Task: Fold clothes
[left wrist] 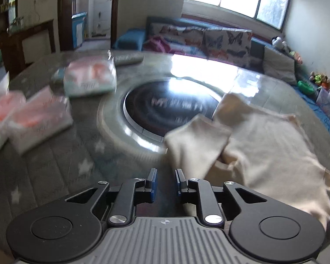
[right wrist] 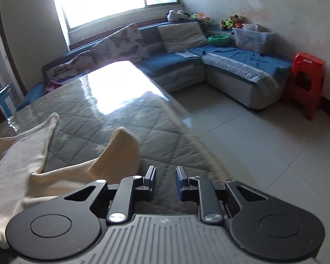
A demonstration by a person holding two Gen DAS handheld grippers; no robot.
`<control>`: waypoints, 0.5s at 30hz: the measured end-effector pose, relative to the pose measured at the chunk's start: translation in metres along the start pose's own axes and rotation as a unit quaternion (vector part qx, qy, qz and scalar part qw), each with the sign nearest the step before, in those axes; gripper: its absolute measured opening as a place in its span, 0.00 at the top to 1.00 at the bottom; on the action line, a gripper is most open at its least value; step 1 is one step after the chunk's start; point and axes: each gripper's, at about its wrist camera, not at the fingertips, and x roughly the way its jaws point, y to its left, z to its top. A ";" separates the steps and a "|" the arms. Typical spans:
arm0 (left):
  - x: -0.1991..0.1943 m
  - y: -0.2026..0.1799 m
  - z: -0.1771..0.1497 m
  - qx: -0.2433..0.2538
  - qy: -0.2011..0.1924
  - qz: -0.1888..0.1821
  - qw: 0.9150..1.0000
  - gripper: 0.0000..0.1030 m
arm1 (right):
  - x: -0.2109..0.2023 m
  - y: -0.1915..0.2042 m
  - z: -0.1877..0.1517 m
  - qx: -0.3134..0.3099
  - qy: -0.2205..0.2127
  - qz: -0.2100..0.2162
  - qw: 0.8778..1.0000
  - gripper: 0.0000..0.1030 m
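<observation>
The left gripper has its jaws slightly apart with nothing between them; the cream garment lies on the table ahead to its right. The right gripper, likewise parted and empty, has that garment to its left.

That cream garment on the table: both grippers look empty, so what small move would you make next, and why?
Probably bring the right gripper leftward to the sleeve and close on it. Both grippers are open and empty, the left gripper too, and the garment lies rumpled with that sleeve sticking out.
</observation>
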 end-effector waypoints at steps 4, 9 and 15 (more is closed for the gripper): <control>0.016 -0.021 0.026 0.019 -0.020 -0.021 0.999 0.82 | 0.000 0.006 0.013 -0.021 -0.010 0.003 1.000 0.82; 0.055 -0.058 0.058 0.051 -0.027 -0.058 0.997 0.71 | 0.010 0.040 0.033 -0.049 -0.014 0.052 0.997 0.78; 0.119 -0.094 0.085 0.068 -0.007 -0.074 0.995 0.68 | 0.033 0.099 0.050 -0.107 -0.006 0.110 0.988 0.76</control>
